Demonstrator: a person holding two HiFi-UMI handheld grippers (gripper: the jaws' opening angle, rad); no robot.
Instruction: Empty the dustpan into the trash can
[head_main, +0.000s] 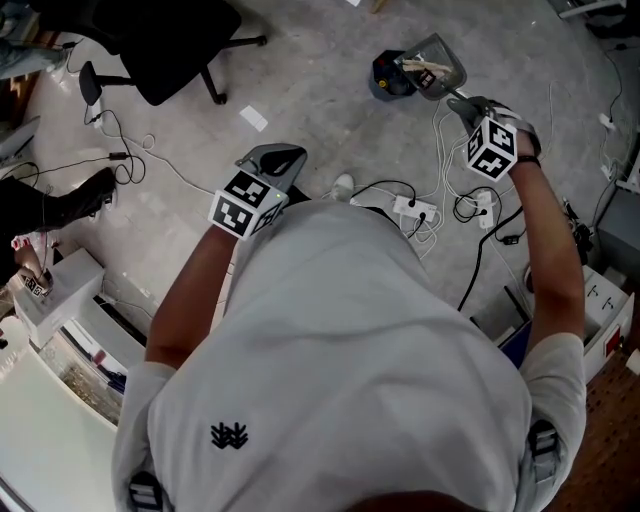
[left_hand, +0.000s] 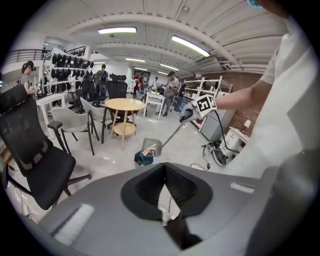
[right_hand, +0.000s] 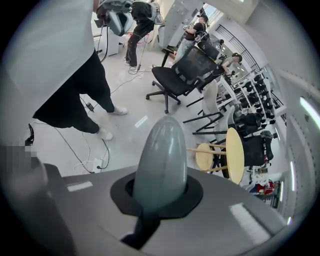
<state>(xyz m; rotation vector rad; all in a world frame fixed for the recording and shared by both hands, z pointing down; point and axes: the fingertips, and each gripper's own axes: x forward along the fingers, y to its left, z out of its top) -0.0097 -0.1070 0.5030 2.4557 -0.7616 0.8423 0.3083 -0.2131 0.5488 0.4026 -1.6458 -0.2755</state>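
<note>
A grey dustpan (head_main: 437, 62) on a long thin handle (head_main: 462, 97) tilts over a small blue trash can (head_main: 388, 78) on the concrete floor, with pale scraps lying in it. My right gripper (head_main: 478, 108) is shut on the handle's upper end. In the right gripper view the rounded grey handle end (right_hand: 161, 160) sticks out between the jaws of that gripper (right_hand: 160, 185). The left gripper view shows the dustpan (left_hand: 151, 146) above the trash can (left_hand: 143, 159). My left gripper (head_main: 278, 160) hangs well left of the can, shut and holding nothing (left_hand: 165, 185).
A black office chair (head_main: 170, 40) stands at the far left. A power strip with tangled cables (head_main: 415, 210) lies between the person's shoe (head_main: 343, 185) and the can. White cabinets (head_main: 600, 310) line the right. A round wooden table (left_hand: 125, 104) and several chairs stand beyond the can.
</note>
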